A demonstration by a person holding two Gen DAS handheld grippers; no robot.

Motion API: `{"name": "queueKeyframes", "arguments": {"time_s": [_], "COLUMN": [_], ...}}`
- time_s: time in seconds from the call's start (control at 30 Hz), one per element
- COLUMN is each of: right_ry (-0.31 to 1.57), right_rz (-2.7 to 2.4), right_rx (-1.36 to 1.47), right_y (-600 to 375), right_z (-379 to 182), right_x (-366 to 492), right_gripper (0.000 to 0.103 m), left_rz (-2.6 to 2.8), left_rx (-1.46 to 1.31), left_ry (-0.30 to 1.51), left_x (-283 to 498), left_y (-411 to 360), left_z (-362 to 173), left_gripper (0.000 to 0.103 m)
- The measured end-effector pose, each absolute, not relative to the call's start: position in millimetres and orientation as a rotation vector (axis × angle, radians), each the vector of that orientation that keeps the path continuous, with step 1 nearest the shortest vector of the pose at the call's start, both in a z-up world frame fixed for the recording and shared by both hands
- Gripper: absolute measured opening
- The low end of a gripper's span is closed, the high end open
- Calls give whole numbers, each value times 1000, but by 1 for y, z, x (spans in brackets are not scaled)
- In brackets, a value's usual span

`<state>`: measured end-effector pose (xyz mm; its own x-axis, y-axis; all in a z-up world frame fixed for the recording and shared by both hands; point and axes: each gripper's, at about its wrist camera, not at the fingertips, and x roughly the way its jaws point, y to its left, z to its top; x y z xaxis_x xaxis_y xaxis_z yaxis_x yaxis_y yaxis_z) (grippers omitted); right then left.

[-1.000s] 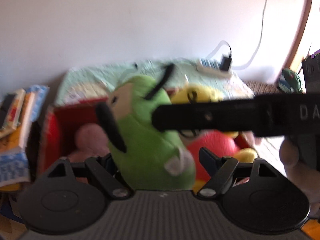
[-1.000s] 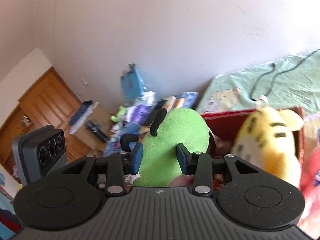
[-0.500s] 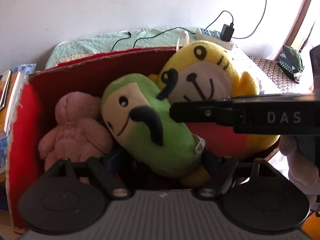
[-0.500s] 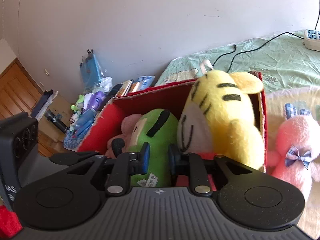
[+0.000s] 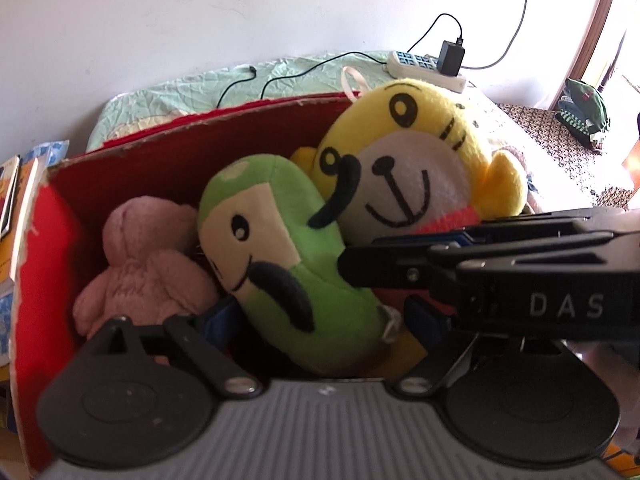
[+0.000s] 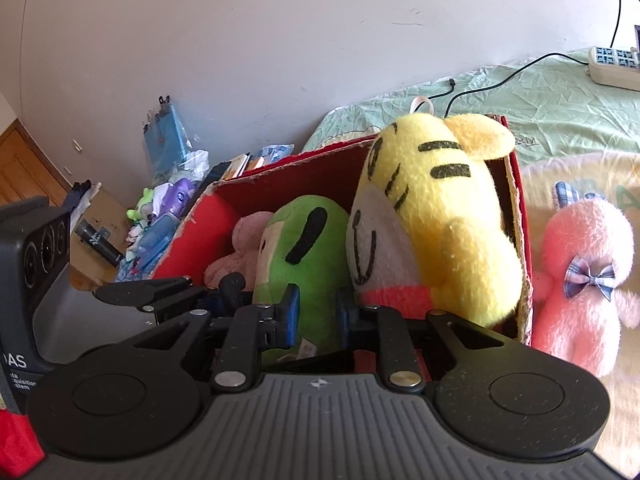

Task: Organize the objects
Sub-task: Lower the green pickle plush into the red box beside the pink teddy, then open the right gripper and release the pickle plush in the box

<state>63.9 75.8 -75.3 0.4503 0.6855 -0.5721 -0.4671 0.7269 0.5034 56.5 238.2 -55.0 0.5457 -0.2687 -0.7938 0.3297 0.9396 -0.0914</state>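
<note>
Red cardboard box (image 5: 52, 216) on the bed, holding three plush toys side by side: pink plush (image 5: 148, 264) at the left end, green plush (image 5: 288, 264) in the middle, yellow tiger plush (image 5: 420, 168) at the right end, leaning upright against the far corner. Green plush lying tilted, head toward the back wall, touching the pink plush on one side and the tiger on the other. Left gripper (image 5: 320, 320) low over the near edge of the box, pointing into it, fingers spread wide on either side of the green plush's lower body, not pressing it. Right gripper (image 6: 316, 312) reaching in from the right, crossing the left wrist view as a black bar above the left gripper's right finger; blue pads (image 6: 292, 312) set close against the bottom end of the green plush, near its tag, a narrow gap between them; grip or mere contact cannot be told. Second pink plush with a plaid bow (image 6: 580, 280) outside the box, just beside its right wall, on the bedspread (image 6: 540, 92). Power strip (image 5: 424, 66) and cables farther back.
</note>
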Motion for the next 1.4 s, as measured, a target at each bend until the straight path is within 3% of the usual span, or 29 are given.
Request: {"name": "queueKeyframes", "arguments": {"time_s": [0.53, 1.13, 1.4], "right_ry": [857, 820, 809], "right_rz": [667, 624, 642], "right_rx": [398, 425, 418], "right_y": [59, 50, 45], "right_z": [-66, -64, -62], "right_x": [53, 45, 42], "right_gripper": [27, 28, 28], "left_rz": [-292, -188, -130], "left_rx": [87, 102, 116], "left_ry": [991, 1007, 980], "left_x": [57, 46, 39], "left_y": [234, 233, 232], "left_z": [-51, -41, -36], "left_gripper": [88, 89, 95]}}
